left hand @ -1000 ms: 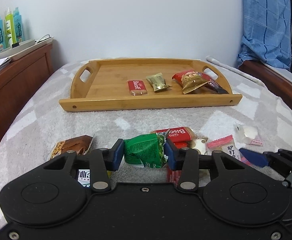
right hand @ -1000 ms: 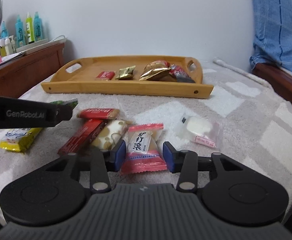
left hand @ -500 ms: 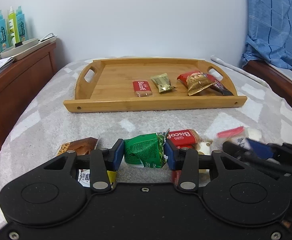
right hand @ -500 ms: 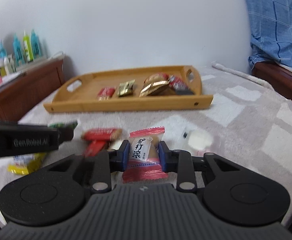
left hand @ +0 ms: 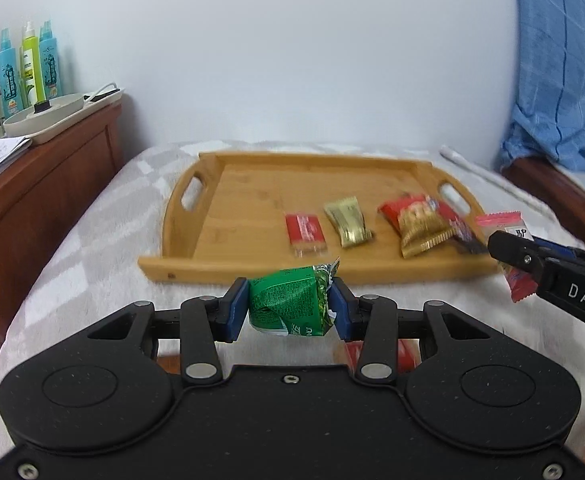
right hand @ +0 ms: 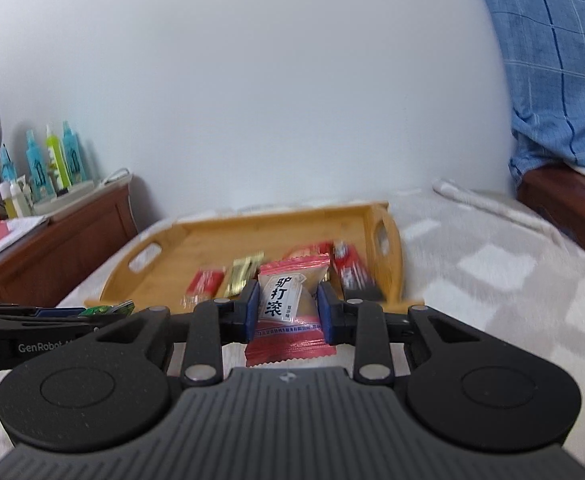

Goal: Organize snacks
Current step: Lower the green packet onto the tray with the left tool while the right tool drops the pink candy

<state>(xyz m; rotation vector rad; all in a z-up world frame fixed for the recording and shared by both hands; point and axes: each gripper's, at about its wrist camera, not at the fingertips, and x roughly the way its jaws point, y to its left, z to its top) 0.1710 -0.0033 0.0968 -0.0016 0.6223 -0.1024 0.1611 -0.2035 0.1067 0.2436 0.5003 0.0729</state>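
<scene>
- Bottles (left hand: 26, 66): teal and lime, upright on the wooden cabinet (left hand: 44, 196) at far left.
- Tray (left hand: 252, 184): bamboo, cut-out handles at both ends, lying on the grey checked blanket (left hand: 92, 240).
- Red biscuit (left hand: 305, 232): small flat red packet, in the tray, leftmost of the row.
- Gold packet (left hand: 347, 221): crinkled foil, just right of the red biscuit.
- Cracker pack (left hand: 420, 224): red and gold, right part of the tray, overlapping a dark wrapper.
- Left gripper (left hand: 289, 312): blue pads clamped on the green packet (left hand: 288, 308), a crumpled foil pouch with torn silver edge, held above the blanket short of the tray's near rim.
- Right gripper (right hand: 288, 308): pads closed on the pink packet (right hand: 290, 304), pink crimped ends, pale centre with black characters, held near the tray's right end.
- Blue cloth (left hand: 552, 64): checked, draped at far right.
</scene>
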